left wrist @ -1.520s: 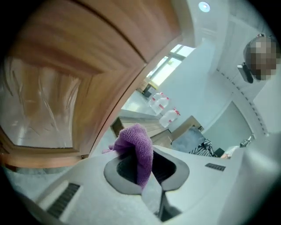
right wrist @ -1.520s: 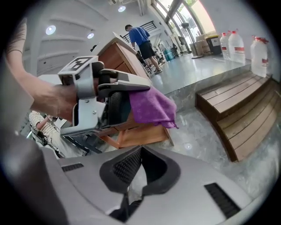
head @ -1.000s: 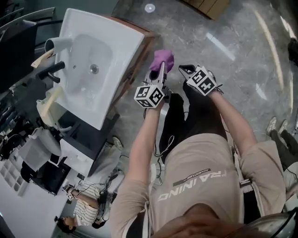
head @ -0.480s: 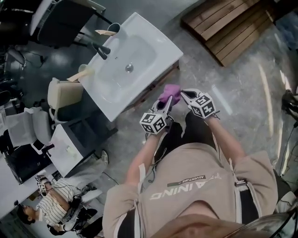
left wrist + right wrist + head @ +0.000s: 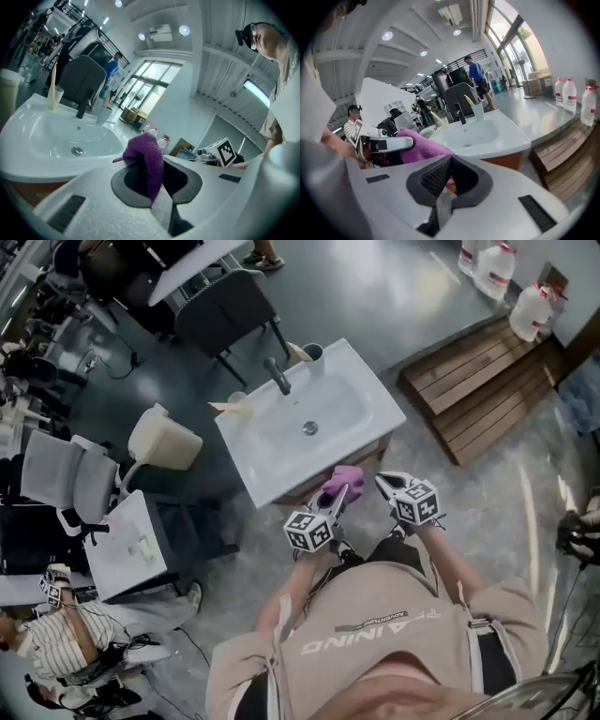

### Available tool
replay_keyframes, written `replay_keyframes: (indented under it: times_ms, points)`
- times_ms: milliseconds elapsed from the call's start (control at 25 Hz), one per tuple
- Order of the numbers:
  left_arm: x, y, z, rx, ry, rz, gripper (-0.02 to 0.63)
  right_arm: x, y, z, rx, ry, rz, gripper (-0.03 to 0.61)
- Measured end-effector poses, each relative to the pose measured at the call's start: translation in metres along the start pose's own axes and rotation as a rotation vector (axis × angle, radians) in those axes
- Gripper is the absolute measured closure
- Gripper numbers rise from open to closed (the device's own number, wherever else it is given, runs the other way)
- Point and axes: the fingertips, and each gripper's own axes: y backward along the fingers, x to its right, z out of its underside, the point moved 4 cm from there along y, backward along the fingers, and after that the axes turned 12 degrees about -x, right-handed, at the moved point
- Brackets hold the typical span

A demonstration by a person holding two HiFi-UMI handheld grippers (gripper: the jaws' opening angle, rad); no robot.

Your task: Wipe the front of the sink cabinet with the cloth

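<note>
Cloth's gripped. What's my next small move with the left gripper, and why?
Probably lower the left gripper and press the purple cloth onto the cabinet front: the clamped cloth shows above the sink rim, while the wood front lies lower.

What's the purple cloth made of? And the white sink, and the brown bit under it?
The cloth looks like soft, nubby fabric, maybe microfibre: fuzzy loops, limp folds. The sink looks like glossy white ceramic; it shines. The cabinet front looks like smooth brown wood or veneer; hard to tell.
</note>
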Motion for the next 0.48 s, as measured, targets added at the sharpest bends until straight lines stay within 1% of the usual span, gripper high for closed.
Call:
replay_keyframes:
  times_ms: [80, 200, 240, 320, 480]
  points:
    - [-0.002, 0.019, -0.007, 0.017, -0.013, 0.001, 0.574, -0.018, 0.003, -0.014, 0.003, 0.080, 0.016, 0.566]
    - [-0.007, 0.046, -0.015, 0.030, -0.043, -0.008, 0.574, -0.050, 0.004, -0.028, -0.005, 0.253, 0.057, 0.566]
    - [-0.009, 0.053, -0.016, 0.033, -0.056, -0.013, 0.574, -0.060, 0.003, -0.032, -0.005, 0.291, 0.059, 0.566]
    - [-0.013, 0.067, -0.019, 0.035, -0.080, -0.029, 0.574, -0.080, 0.000, -0.037, -0.006, 0.313, 0.045, 0.566]
    - [-0.019, 0.088, -0.022, 0.034, -0.109, -0.056, 0.574, -0.106, -0.006, -0.044, -0.008, 0.307, 0.024, 0.566]
